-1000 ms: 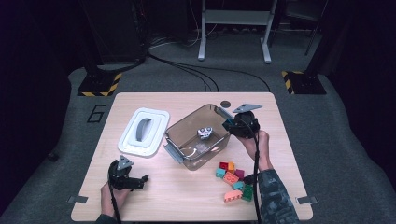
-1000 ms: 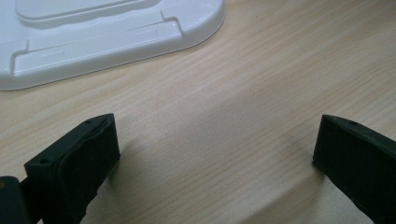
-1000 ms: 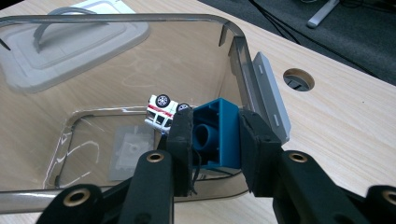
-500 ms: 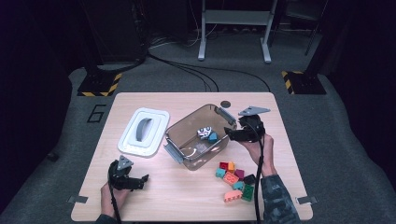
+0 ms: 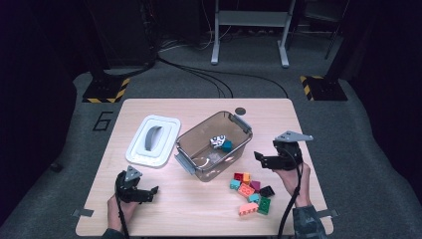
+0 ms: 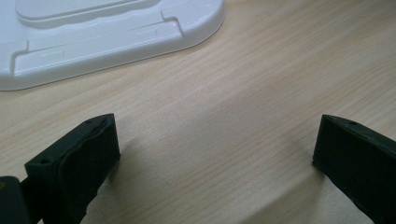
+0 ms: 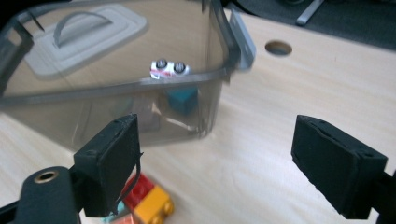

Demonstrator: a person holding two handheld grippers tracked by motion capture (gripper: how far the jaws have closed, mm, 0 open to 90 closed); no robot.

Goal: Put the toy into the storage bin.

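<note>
Pale wood table (image 5: 149, 209) stands on grey carpet in a dark room; the right gripper (image 5: 260, 158) hangs over its right side, jaws wide apart after just opening, nothing between them. Ahead of those jaws sits the smoky clear bin (image 7: 116, 88) with a teal block (image 7: 182, 100) inside; just below them lies the pile of bricks (image 5: 251, 191). The left gripper (image 5: 152, 191) rests low near the white lid (image 6: 93, 37), jaws spread and empty.

Lid (image 5: 153, 140) left of bin (image 5: 214, 145)
</note>
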